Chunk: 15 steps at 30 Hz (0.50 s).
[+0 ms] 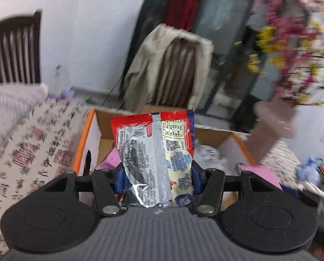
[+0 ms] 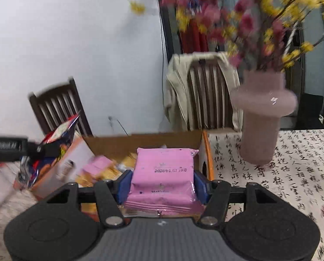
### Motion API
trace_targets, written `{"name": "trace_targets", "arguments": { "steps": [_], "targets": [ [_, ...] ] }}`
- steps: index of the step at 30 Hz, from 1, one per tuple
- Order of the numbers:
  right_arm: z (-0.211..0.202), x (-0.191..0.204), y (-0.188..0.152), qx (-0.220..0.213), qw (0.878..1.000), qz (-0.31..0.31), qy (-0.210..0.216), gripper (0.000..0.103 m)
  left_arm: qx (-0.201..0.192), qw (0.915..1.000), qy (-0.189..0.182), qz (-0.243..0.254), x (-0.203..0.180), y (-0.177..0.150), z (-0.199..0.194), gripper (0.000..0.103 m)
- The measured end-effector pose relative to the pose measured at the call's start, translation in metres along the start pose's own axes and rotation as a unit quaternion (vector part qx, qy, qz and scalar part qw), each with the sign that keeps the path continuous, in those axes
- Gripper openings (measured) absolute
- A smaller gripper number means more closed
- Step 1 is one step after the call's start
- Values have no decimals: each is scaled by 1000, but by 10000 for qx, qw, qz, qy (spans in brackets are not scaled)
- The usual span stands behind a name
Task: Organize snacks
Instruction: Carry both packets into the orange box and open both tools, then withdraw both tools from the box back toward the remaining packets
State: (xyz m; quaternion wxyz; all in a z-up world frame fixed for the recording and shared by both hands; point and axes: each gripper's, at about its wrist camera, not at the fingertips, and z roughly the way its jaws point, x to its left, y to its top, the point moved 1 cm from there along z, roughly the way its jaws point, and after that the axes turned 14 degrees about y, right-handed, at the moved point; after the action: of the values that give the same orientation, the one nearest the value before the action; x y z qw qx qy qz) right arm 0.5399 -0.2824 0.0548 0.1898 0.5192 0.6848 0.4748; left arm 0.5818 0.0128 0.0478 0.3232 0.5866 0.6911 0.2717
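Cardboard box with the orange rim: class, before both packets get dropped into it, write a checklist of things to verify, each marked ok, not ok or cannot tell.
1. Left tool pinches the red and silver snack packet: ok.
2. Right tool pinches the pink packet: ok.
3. Cardboard box is open at the top: ok.
4. Room left in the box among the snacks already inside: cannot tell, the pictures are blurred.
5. Pink vase of flowers stands clear of the box, beside it on the tablecloth: ok.
6. The two tools stay apart over the box: cannot tell.
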Motion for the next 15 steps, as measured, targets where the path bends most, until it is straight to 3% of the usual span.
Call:
{"name": "trace_targets", "arguments": {
  "steps": [4, 8, 10, 12, 15],
  "targets": [
    [44, -5, -6, 355, 9986, -263, -297, 59, 189, 9997, 84, 148, -15, -3, 39, 57],
    [60, -6, -13, 566, 9956, -582, -461, 61, 236, 9985, 322, 373, -22, -13, 57, 59],
    [64, -4, -18, 677, 9936, -790, -450, 61, 298, 9977, 357, 500, -22, -17, 59, 64],
    [59, -1, -20, 684, 9928, -873, -462, 63, 260, 9982, 204, 503, -17, -17, 49, 81],
    [43, 1, -14, 476, 9951, -774, -387, 71, 34, 9991, -39, 409, -6, -7, 23, 84]
  ]
}}
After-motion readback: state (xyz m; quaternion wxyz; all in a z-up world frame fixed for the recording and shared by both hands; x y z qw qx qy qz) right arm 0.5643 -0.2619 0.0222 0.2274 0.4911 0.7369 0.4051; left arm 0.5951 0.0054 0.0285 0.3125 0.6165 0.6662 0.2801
